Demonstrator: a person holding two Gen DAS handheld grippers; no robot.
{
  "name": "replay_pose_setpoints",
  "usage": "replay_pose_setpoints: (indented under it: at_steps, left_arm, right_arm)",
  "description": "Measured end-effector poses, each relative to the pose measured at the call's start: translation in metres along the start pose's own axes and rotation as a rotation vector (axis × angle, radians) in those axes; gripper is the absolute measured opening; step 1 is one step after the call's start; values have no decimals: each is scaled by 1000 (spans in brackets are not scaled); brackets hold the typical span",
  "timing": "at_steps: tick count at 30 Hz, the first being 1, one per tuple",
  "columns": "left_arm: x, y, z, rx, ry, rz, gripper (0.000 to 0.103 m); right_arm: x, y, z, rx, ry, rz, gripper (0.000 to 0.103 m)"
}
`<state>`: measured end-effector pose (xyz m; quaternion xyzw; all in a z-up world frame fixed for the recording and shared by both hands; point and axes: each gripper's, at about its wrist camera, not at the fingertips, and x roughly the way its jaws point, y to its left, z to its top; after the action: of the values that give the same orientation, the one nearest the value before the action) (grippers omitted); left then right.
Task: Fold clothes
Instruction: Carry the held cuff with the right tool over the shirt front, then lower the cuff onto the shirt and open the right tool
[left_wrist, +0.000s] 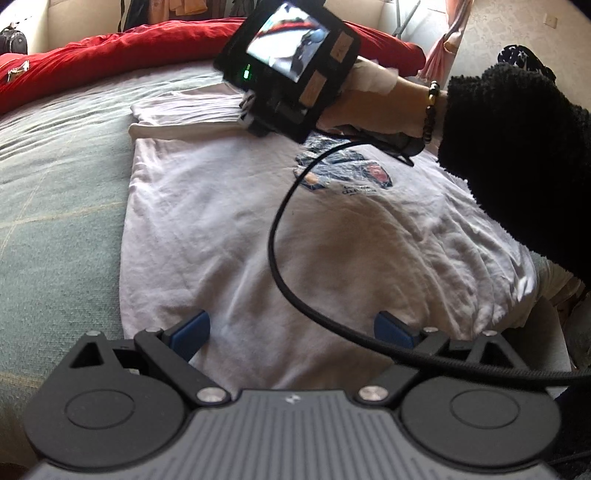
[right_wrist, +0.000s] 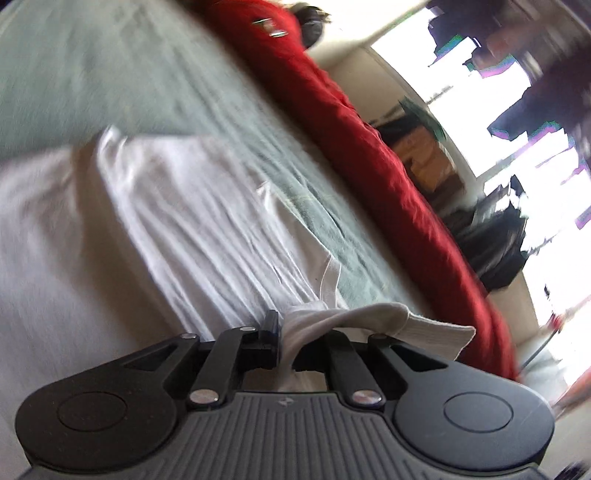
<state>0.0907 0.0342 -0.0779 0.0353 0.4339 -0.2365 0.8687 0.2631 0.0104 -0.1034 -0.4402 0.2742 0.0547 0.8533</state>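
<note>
A white T-shirt (left_wrist: 229, 221) with a blue chest print (left_wrist: 343, 170) lies spread on a grey-green bedspread (left_wrist: 55, 206). My left gripper (left_wrist: 291, 328) is open and empty, its blue fingertips (left_wrist: 190, 330) just above the shirt's near hem. The right gripper unit (left_wrist: 291, 70) is held by a hand over the shirt's far end near the sleeve (left_wrist: 177, 114). In the right wrist view my right gripper (right_wrist: 284, 336) is shut on a bunched fold of white shirt fabric (right_wrist: 343, 317), and the shirt (right_wrist: 129, 221) stretches away to the left. That view is blurred.
A red blanket (left_wrist: 129, 48) lies along the far side of the bed, also in the right wrist view (right_wrist: 369, 147). A black cable (left_wrist: 280, 258) hangs over the shirt. The person's black fleece sleeve (left_wrist: 517, 166) is at the right. Clothes hang by a bright window (right_wrist: 517, 92).
</note>
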Motion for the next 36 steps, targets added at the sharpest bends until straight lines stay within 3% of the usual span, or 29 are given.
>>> replay_pose_setpoints:
  at_steps: [6,10,11,17,22,28,31,36]
  left_arm:
    - [-1,1,0,-6,-2,0,95]
    - [-2,2,-1,-10,-3,0,95]
    - [-2,2,-1,-11,-3,0,95]
    - [-6,2,-2,-11,-6,-1,95]
    - [-10,1,-3,-11,-9,-2,95]
    - [-14,0,-5,-12,-7,-8,95]
    - [-18,-3,-4,1,-8,-15,95]
    - [-25,-7,0,22,-4,-34,95]
  right_arm:
    - [0,12,3,-116,3,-66,27]
    - [0,22,8,-282,30,-94,35]
    - [0,21,10,-309,42,-89,41]
    - [-8,-38,22,-33,122,139,72]
    - [-16,-84,2,272,158,400,75]
    - [-32,-118,-51,597,141,675,82]
    - [-47,-138,-88,733,106,709,84]
    - [-57,-157,-151,842,123,631,91]
